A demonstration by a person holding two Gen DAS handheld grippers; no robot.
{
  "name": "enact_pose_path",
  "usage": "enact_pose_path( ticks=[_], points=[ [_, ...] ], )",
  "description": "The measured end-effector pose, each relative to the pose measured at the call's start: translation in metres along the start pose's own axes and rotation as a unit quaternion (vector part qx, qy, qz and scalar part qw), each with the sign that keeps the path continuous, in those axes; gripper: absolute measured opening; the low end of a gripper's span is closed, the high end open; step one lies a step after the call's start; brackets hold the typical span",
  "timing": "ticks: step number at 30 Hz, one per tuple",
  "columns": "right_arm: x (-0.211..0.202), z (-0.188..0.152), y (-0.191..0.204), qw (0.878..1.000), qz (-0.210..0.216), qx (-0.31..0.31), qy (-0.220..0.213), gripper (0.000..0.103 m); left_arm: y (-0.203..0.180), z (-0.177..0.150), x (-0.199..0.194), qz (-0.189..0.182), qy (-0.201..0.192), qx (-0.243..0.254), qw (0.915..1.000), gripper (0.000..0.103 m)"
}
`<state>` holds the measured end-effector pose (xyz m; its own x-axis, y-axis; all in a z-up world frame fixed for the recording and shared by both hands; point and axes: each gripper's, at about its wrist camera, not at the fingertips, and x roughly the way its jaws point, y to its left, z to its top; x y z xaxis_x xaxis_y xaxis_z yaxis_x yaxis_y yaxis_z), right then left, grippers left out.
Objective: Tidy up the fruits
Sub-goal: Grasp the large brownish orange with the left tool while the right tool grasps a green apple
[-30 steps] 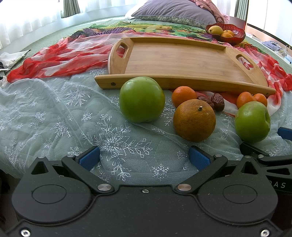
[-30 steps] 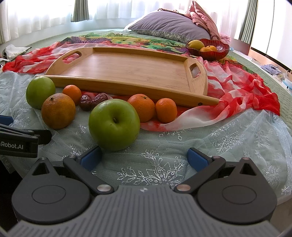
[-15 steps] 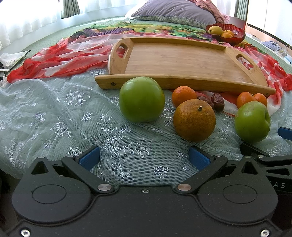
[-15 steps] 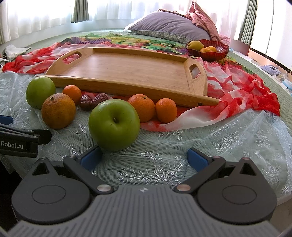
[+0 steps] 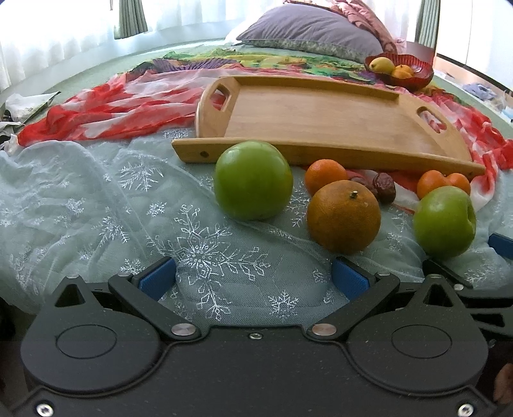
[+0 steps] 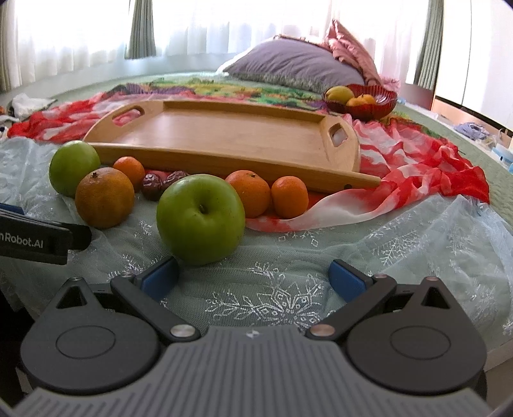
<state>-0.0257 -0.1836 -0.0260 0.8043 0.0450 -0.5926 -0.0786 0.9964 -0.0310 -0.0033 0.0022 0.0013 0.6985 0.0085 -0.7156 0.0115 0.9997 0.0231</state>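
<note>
Right fingers (image 6: pixel 348 282) spread, green apple (image 6: pixel 200 219) just ahead, nearer left pad

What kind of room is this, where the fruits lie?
Most likely a bedroom. The fruit lies on a bed covered with a snowflake-patterned cloth, a purple pillow lies at the far end, and curtained windows stand behind it. A wooden tray lies on the bed too.
</note>
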Motion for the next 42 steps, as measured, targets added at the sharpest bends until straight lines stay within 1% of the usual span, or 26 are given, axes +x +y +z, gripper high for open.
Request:
enact_pose_path(
  ticks=[2, 4, 6, 7, 8, 9, 10, 12, 13, 15, 16, 17, 19, 24, 27, 30, 32, 33, 34, 42],
  points=[
    [-0.002, -0.007, 0.002, 1.000, -0.004, -0.004, -0.020, 0.103, 0.002, -0.003, -0.004, -0.008, -0.004, -0.002, 1.0000, 0.102],
    [-0.004, -0.010, 0.003, 0.999, -0.008, -0.007, -0.035, 0.103, 0.005, -0.005, -0.010, -0.020, -0.011, -0.007, 0.9997, 0.096],
    [-0.008, -0.008, 0.001, 0.999, -0.007, 0.000, -0.038, 0.103, 0.008, -0.007, -0.019, -0.031, -0.020, -0.006, 0.9993, 0.085],
    [-0.010, -0.007, 0.000, 0.999, -0.005, 0.002, -0.042, 0.103, 0.009, -0.008, -0.023, -0.041, -0.025, -0.007, 0.9988, 0.082],
    [-0.013, -0.006, 0.000, 0.999, 0.000, 0.001, -0.048, 0.103, 0.010, -0.008, -0.027, -0.055, -0.028, -0.011, 0.9980, 0.076],
    [-0.016, -0.006, 0.000, 0.998, 0.009, 0.000, -0.056, 0.103, 0.012, -0.008, -0.030, -0.069, -0.030, -0.018, 0.9970, 0.071],
    [-0.020, -0.007, 0.001, 0.998, 0.019, -0.001, -0.064, 0.103, 0.013, -0.008, -0.033, -0.082, -0.033, -0.028, 0.9957, 0.068],
    [-0.026, -0.006, 0.005, 0.996, 0.034, -0.009, -0.081, 0.102, 0.015, -0.007, -0.039, -0.108, -0.044, -0.053, 0.9918, 0.059],
    [-0.029, -0.006, 0.007, 0.995, 0.041, -0.011, -0.088, 0.100, 0.016, -0.006, -0.041, -0.119, -0.049, -0.061, 0.9898, 0.058],
    [-0.030, -0.003, 0.008, 0.994, 0.051, -0.002, -0.098, 0.095, 0.012, -0.004, -0.044, -0.131, -0.056, -0.055, 0.9882, 0.056],
    [-0.030, -0.002, 0.008, 0.994, 0.052, 0.002, -0.100, 0.091, 0.009, -0.003, -0.044, -0.130, -0.060, -0.045, 0.9886, 0.055],
    [-0.028, 0.000, 0.009, 0.994, 0.051, 0.003, -0.101, 0.090, 0.005, -0.002, -0.044, -0.128, -0.066, -0.034, 0.9891, 0.054],
    [-0.024, 0.001, 0.012, 0.994, 0.046, -0.005, -0.101, 0.085, 0.000, 0.000, -0.044, -0.127, -0.077, -0.015, 0.9889, 0.054],
    [-0.015, -0.002, 0.021, 0.993, 0.034, -0.031, -0.107, 0.077, -0.008, 0.002, -0.038, -0.126, -0.089, 0.011, 0.9880, 0.054],
    [-0.011, -0.003, 0.024, 0.993, 0.036, -0.033, -0.110, 0.076, -0.011, 0.004, -0.034, -0.126, -0.092, 0.021, 0.9876, 0.054],
    [-0.007, -0.005, 0.026, 0.991, 0.036, -0.034, -0.121, 0.075, -0.015, 0.005, -0.028, -0.123, -0.091, 0.027, 0.9878, 0.054],
    [-0.004, -0.006, 0.027, 0.991, 0.033, -0.036, -0.128, 0.069, -0.018, 0.005, -0.025, -0.121, -0.094, 0.035, 0.9876, 0.054],
    [-0.002, -0.007, 0.028, 0.990, 0.028, -0.035, -0.132, 0.064, -0.019, 0.004, -0.023, -0.121, -0.093, 0.038, 0.9876, 0.054],
    [-0.001, -0.007, 0.028, 0.990, 0.025, -0.034, -0.134, 0.063, -0.020, 0.004, -0.021, -0.122, -0.093, 0.040, 0.9874, 0.054],
    [0.005, -0.010, 0.027, 0.989, 0.027, -0.028, -0.145, 0.063, -0.024, 0.003, -0.004, -0.123, -0.081, 0.035, 0.9885, 0.054]
  ],
)
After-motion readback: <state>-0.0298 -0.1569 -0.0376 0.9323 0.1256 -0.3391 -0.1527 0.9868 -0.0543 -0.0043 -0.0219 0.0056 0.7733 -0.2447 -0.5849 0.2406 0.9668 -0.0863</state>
